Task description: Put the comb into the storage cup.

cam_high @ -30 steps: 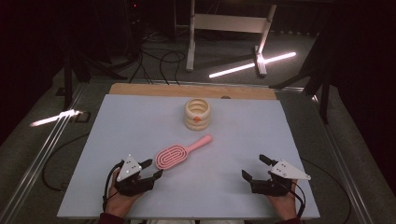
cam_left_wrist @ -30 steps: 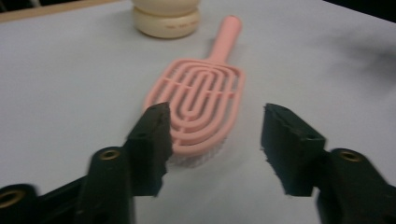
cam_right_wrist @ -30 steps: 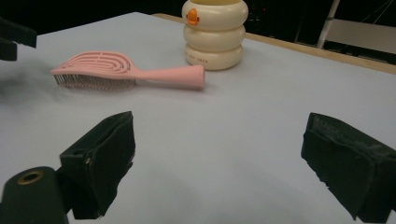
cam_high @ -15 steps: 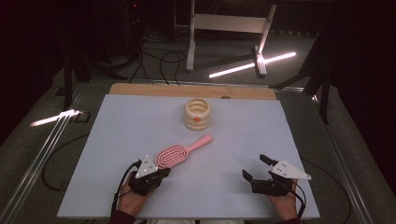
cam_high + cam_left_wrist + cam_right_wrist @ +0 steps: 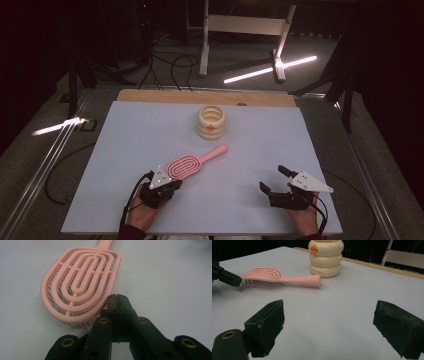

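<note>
lying flat on the pale blue surface [image 5: 125,150], the pink hairbrush [image 5: 189,164] has its oval head toward the person and its handle pointing up and right, toward the cream ringed container [image 5: 211,121] well beyond it. the left gripper [image 5: 167,186] sits at the near rim of the brush head; its jaws have just been closing and now meet tip to tip, with nothing between them. in the left gripper view the closed tips [image 5: 117,300] come right up to the brush head's edge [image 5: 80,282], perhaps touching it, though that is hard to judge. the right gripper [image 5: 274,181] rests well apart on the right, jaws spread wide and holding nothing. in the right gripper view the brush [image 5: 277,277] lies bristles down, just in front of the container [image 5: 326,258].
</note>
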